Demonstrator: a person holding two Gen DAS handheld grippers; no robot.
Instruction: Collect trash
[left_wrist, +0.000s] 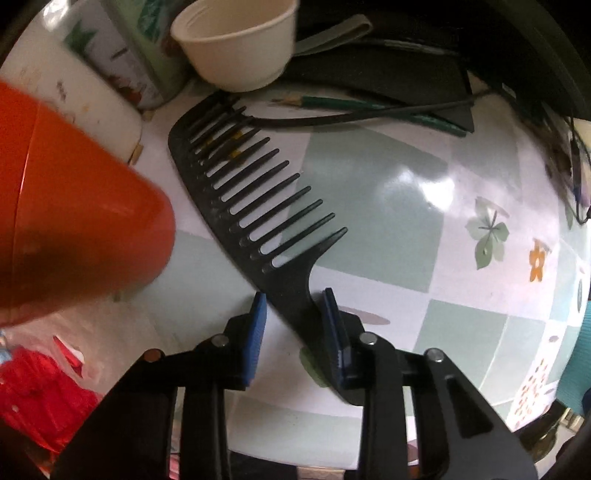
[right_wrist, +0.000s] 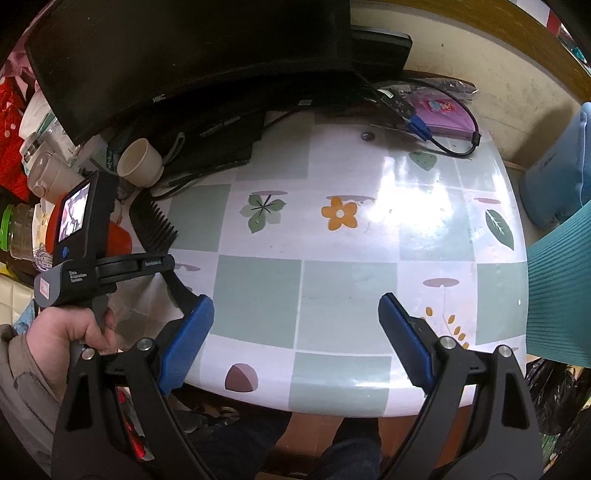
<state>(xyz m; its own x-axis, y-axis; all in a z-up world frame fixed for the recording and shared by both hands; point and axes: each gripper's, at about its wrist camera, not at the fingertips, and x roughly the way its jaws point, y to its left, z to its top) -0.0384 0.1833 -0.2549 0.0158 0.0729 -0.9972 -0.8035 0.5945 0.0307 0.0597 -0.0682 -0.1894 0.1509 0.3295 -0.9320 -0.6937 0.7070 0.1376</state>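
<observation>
A black wide-tooth comb (left_wrist: 255, 199) lies on the checked tablecloth (left_wrist: 388, 206), its handle running between my left gripper's (left_wrist: 295, 306) blue fingers (left_wrist: 258, 325). The jaws stand partly open around the handle with a gap on the left side. The comb also shows in the right wrist view (right_wrist: 155, 225), partly hidden by the left gripper's body (right_wrist: 88, 251). A white paper cup (left_wrist: 236, 44) stands at the back; it also shows in the right wrist view (right_wrist: 140, 162). My right gripper (right_wrist: 295, 317) is wide open and empty over the table's front edge.
An orange plastic cup (left_wrist: 74, 221) lies close on the left. A green pencil (left_wrist: 369, 107), a black cable and a monitor base (right_wrist: 207, 140) crowd the back. A monitor (right_wrist: 177, 55) stands behind. Red bags (left_wrist: 37, 398) hang at the left. A purple booklet (right_wrist: 439, 110) lies far right.
</observation>
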